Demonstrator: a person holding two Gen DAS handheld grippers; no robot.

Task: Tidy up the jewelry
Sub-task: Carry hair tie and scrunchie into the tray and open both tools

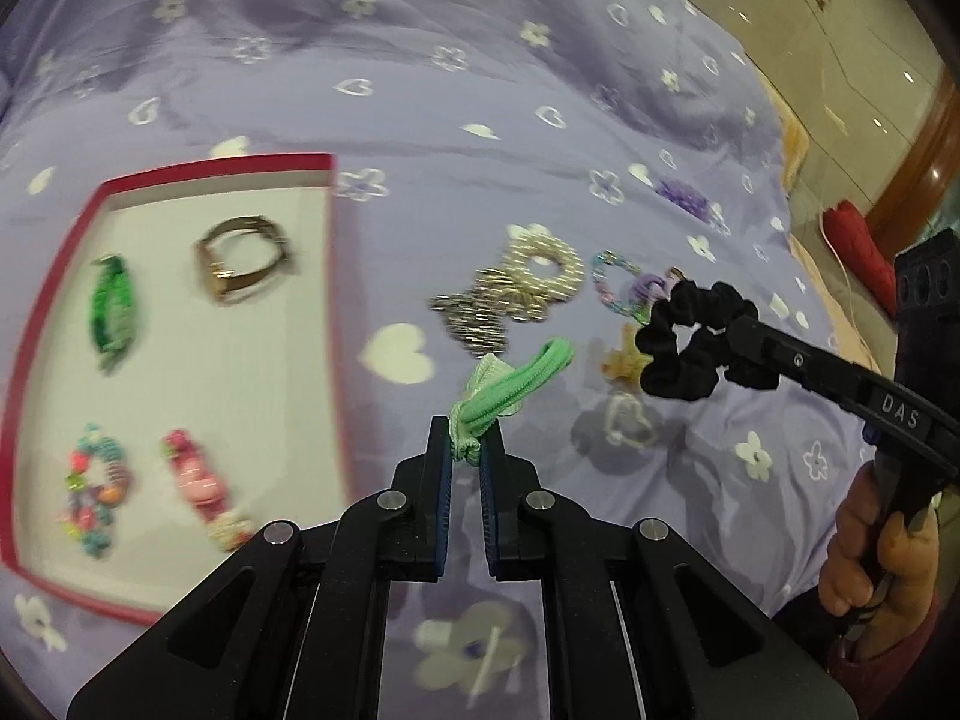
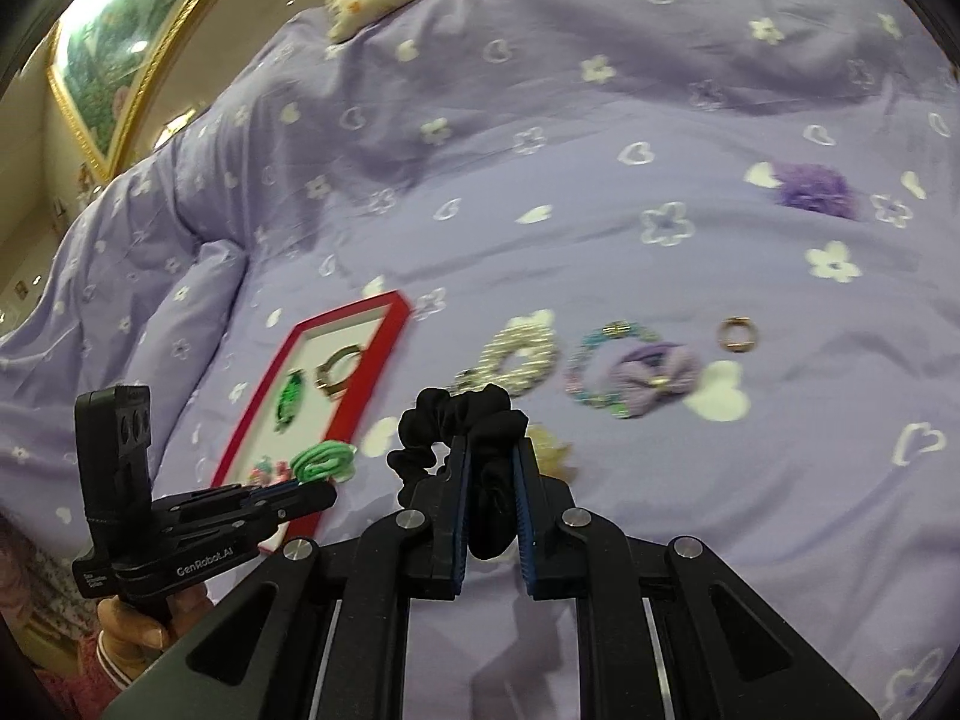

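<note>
- We find the left gripper [image 1: 465, 441] clamped on the knotted end of a mint-green elastic hair tie [image 1: 510, 393], which is lifted clear of the bedspread, just right of the tray.
- We find the right gripper [image 2: 489, 468] closed on a black fabric scrunchie [image 2: 462, 420], its ruffled loop bunched between the jaws and also held in the air, near the loose pile.
- To the left sits a shallow red-rimmed tray with a white floor [image 1: 180, 171]. It holds four pieces, well apart: a green beaded bracelet [image 1: 111, 318], a bronze-coloured metal bangle [image 1: 246, 258], a multicoloured bead bracelet [image 1: 93, 489] and a pink decorated hair clip [image 1: 201, 489].
- Still loose on the lilac heart-and-flower-print bedspread [image 2: 540, 90] we note a pearl-beaded ring-shaped scrunchie [image 2: 519, 357], a pastel bead bracelet [image 2: 600, 372] touching a lilac fabric bow [image 2: 657, 378], a small gold ring [image 2: 737, 334], a purple fluffy scrunchie [image 2: 810, 187] well apart, a silver chain-like piece [image 1: 474, 315] and an amber-coloured clip [image 1: 624, 360]. Blur prevents finer identification.
- Our judgement: four items stowed, two in transit, about seven outstanding, so the task is under halfway.
- The tray floor shows free space in the middle and along its right side, sufficient, in our view, for both carried items.
</note>
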